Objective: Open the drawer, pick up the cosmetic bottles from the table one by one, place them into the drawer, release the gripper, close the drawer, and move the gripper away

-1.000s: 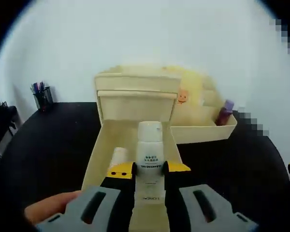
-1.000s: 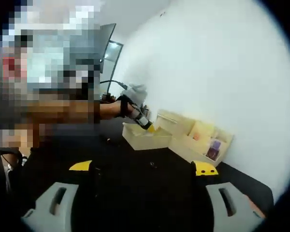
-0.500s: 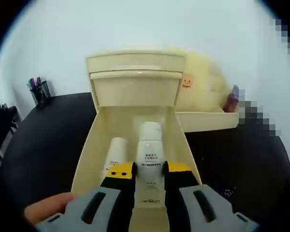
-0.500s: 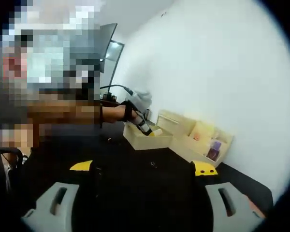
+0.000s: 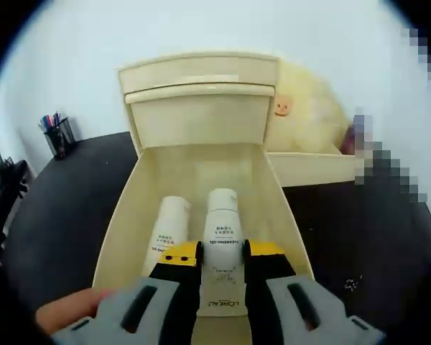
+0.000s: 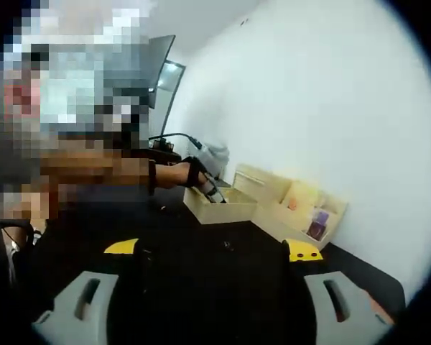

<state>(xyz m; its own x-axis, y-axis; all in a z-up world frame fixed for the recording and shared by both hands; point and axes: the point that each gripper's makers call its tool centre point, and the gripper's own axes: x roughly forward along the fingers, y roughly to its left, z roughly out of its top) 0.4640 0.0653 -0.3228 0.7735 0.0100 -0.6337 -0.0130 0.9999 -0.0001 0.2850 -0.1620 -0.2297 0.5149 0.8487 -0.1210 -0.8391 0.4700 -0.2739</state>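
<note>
My left gripper (image 5: 223, 251) is shut on a white cosmetic bottle (image 5: 222, 237) and holds it down inside the open cream drawer (image 5: 118, 223). A second white bottle (image 5: 167, 228) lies in the drawer just left of it. The drawer belongs to a cream organiser (image 5: 199, 86) against the white wall. In the right gripper view my right gripper (image 6: 214, 248) stands open over the black table (image 6: 201, 287), far from the drawer (image 6: 223, 208), where the person's arm (image 6: 165, 172) reaches in with the left gripper (image 6: 210, 188).
A black pen holder (image 5: 57, 136) stands at the left on the black table. A low cream tray (image 5: 312, 167) with a purple item (image 5: 353, 136) adjoins the organiser on the right. A dark monitor (image 6: 161, 68) stands at the back.
My left gripper has gone forward and down into the drawer with the bottle; the organiser looks larger and closer. The right gripper has stayed still.
</note>
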